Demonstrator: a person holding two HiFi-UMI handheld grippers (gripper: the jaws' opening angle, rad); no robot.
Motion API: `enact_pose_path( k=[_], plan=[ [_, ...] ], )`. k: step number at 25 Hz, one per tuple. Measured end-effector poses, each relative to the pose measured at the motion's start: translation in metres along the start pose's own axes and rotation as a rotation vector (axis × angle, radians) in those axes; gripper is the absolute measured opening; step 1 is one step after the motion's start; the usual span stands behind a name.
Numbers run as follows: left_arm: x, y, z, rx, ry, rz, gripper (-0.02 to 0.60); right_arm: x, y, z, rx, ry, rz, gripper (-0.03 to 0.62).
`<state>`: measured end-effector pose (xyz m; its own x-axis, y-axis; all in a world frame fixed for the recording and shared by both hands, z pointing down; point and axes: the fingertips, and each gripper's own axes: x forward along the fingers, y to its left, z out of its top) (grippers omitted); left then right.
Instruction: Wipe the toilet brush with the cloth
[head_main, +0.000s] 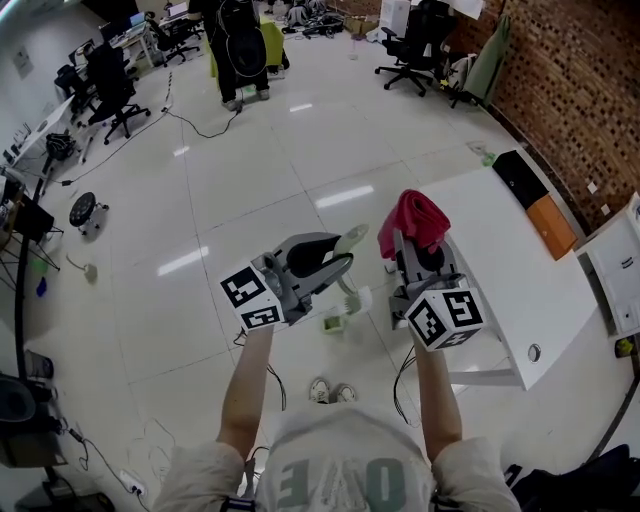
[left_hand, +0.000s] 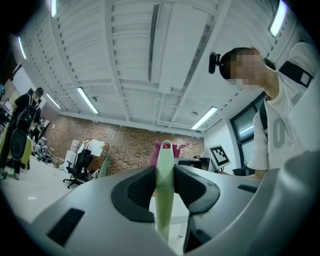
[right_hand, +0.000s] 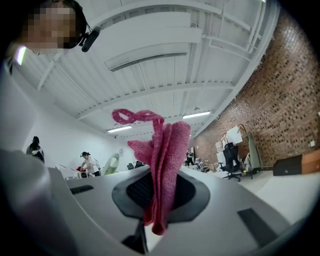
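Left gripper view: left tongs (left_hand: 164, 176) clenched on the pale green handle of the toilet brush (left_hand: 165, 210), which stands upright between them. Right gripper view: right tongs (right_hand: 161, 195) grasping a bunched red cloth (right_hand: 167, 142). Head view: brush and cloth held in the air, near each other but apart, the brush over the floor (head_main: 250, 170), the cloth by a white desk (head_main: 500, 250).

A white table (head_main: 490, 255) stands on a glossy pale tiled floor (head_main: 300, 170), a black box (head_main: 520, 178) and an orange box (head_main: 552, 226) along its far edge, while office chairs (head_main: 112, 95), loose cables (head_main: 200, 128) and a small round black device (head_main: 82, 211) sit on the floor.
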<state>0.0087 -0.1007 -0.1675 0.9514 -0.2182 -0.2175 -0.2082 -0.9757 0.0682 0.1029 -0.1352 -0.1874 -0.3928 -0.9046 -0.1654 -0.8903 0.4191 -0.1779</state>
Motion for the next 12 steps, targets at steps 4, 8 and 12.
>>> enact_pose_path(
  k=[4,8,12],
  plan=[
    [0.008,0.005,0.005,0.003,-0.012,-0.050,0.123,0.003,-0.008,-0.014,0.015,0.025,0.011,0.032],
    [0.004,0.008,-0.004,0.010,-0.003,-0.045,0.123,0.000,-0.012,-0.046,-0.014,0.134,-0.035,0.031],
    [-0.006,0.003,-0.015,0.014,-0.020,-0.090,0.123,-0.005,-0.015,-0.065,0.033,0.157,-0.038,0.032]
  ],
)
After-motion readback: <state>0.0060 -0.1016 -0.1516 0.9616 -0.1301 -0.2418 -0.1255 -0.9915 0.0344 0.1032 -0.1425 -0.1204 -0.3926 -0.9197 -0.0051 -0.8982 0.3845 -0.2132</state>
